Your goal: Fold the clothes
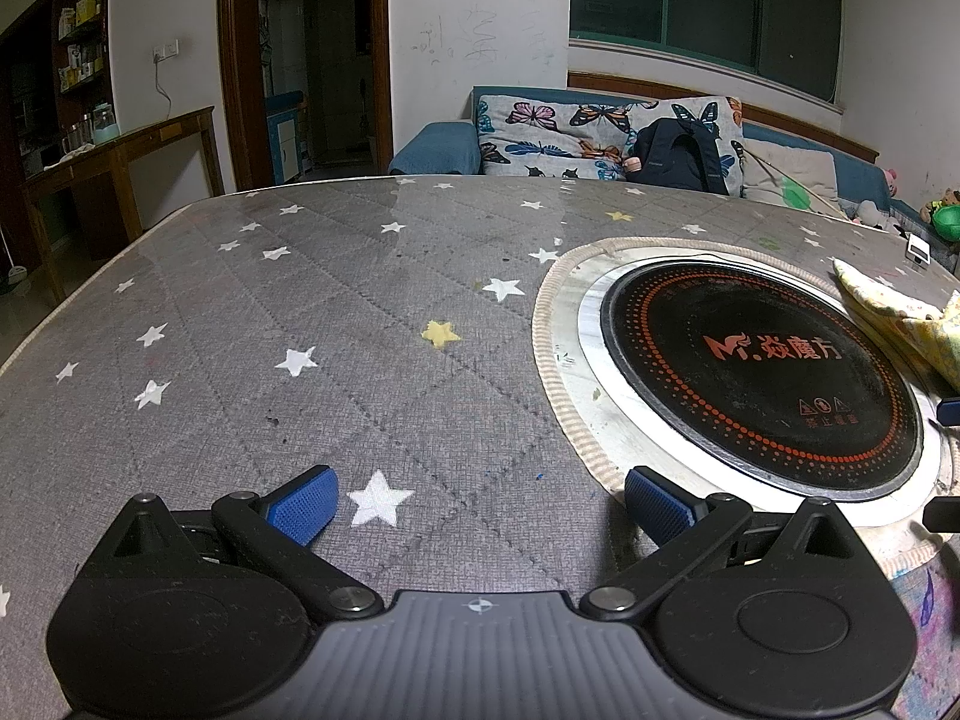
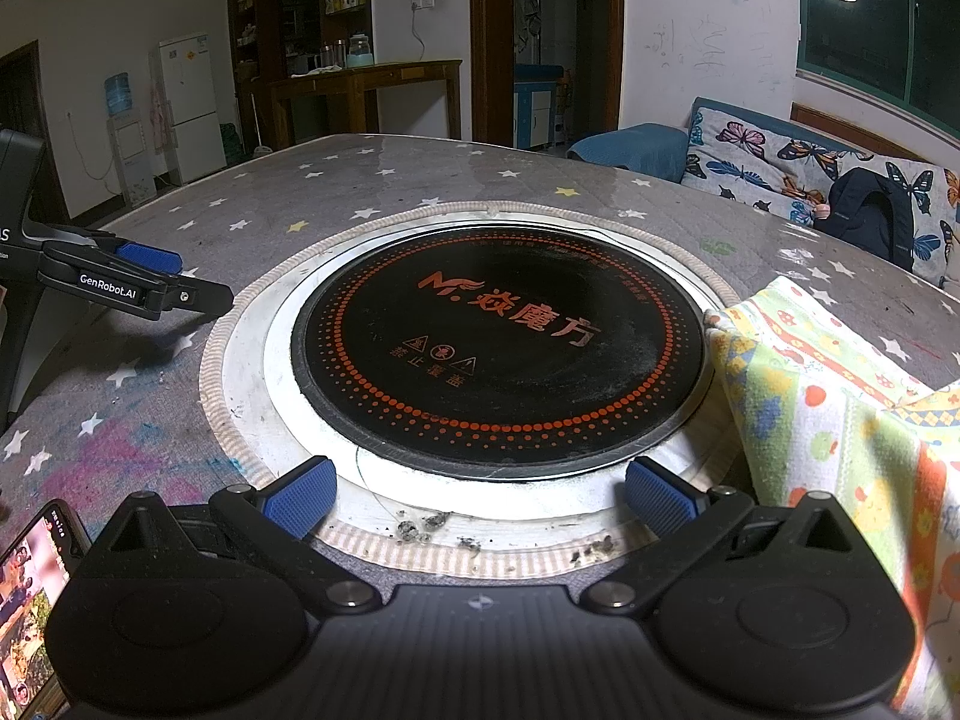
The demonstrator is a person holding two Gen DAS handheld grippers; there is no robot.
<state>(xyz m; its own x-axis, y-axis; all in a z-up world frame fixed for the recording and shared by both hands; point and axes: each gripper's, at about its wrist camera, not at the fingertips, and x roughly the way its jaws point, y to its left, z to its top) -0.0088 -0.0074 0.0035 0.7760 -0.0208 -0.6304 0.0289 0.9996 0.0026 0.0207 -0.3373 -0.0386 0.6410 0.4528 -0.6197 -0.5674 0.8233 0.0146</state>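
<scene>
Clothes first: only one garment showing, a pale yellow-green printed piece w/ orange trim, lying rumpled on the right side of the table, its edge lapping the rim of the round cooktop set into the table's middle. Table is wearing a grey quilted cover w/ white & yellow stars.

Going big to small: table, then cooktop, then garment, then the two tools. Left gripper is hovering over bare star cloth left of the cooktop, blue pads spread wide, holding nothing. Right gripper is sitting at the cooktop's near rim, fingers also spread apart, empty, w/ the garment just beside its right finger.

Step-wise I'd say nothing's started yet; it's the approach stage. Next move prob. needs both tools reaching right, pinching two corners or edges & dragging the piece flat onto open cloth, off the cooktop.

Writing: "GenRobot.AI" on the left tool's side; cooktop is carrying an orange "M" logo w/ Chinese characters & warning symbols. Phone at near-left, screen lit.
</scene>
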